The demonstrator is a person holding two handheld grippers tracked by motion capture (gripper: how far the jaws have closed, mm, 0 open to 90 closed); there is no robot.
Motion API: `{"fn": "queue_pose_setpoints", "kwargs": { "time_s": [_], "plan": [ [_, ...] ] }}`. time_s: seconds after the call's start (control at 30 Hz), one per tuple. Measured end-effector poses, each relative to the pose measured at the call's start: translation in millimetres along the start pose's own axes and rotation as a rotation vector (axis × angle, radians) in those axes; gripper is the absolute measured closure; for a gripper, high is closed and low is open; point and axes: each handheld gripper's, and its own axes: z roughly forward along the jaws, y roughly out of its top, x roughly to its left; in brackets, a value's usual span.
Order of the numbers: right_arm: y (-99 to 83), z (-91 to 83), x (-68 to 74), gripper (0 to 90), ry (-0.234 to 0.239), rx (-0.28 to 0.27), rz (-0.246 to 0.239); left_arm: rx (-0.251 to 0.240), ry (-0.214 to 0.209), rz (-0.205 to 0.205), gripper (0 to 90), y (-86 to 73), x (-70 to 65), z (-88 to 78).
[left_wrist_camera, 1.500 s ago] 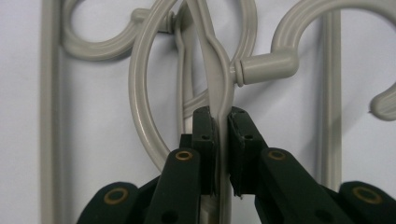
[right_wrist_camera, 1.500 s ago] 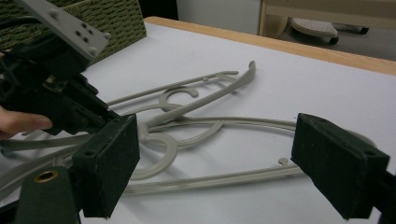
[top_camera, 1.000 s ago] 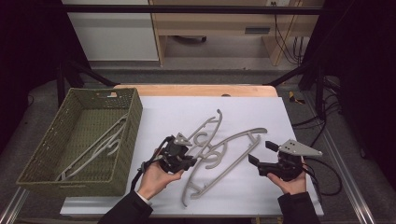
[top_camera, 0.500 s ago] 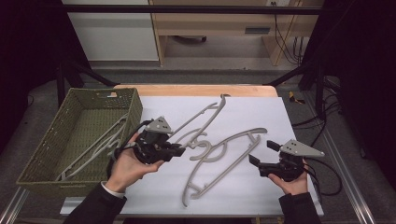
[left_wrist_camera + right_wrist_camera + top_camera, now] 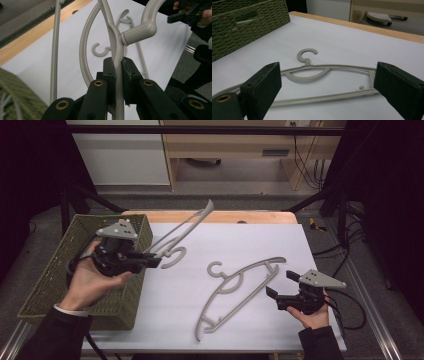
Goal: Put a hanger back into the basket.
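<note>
Now, lifted hanger (image 5: 181,234): a grey plastic hanger is held above the table, between the basket and the white sheet, its hook curling at the right of the gripper and one arm slanting up toward the table's far edge.
Grip on it: the bar just below the hook's neck (image 5: 117,53) is pinched between the black pads of the left gripper (image 5: 150,261), the jaws being drawn tight on it.
Left hand (image 5: 90,280): seen over the near right corner of the basket.
Second hanger (image 5: 240,292): laid flat on the sheet, its hook (image 5: 307,54) pointed toward the far side; touched by nothing.
Right gripper (image 5: 280,287): held just beside that hanger's right end, jaws spread wide, having just been opening, with the hanger seen between them but not pressed.
Basket (image 5: 55,270): green woven, at the table's left; another grey hanger (image 5: 243,22) is glimpsed through its handle slot.
Sheet (image 5: 280,240): white, spread over the wooden table (image 5: 240,216).
</note>
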Motion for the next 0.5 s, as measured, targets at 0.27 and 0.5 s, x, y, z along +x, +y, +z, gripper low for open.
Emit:
{"fn": "queue_pose_setpoints", "kwargs": {
  "time_s": [0.27,0.5],
  "plan": [
    [-0.7,2.0,0.4,7.6,-0.004,0.005,0.003,-0.010,0.048,-0.029,82.4,-28.0,48.6,-22.8],
    [-1.3,3.2,0.6,7.6,-0.006,0.013,0.000,-0.002,0.085,-0.046,82.4,-47.5,73.2,-31.3]
  ]
}}
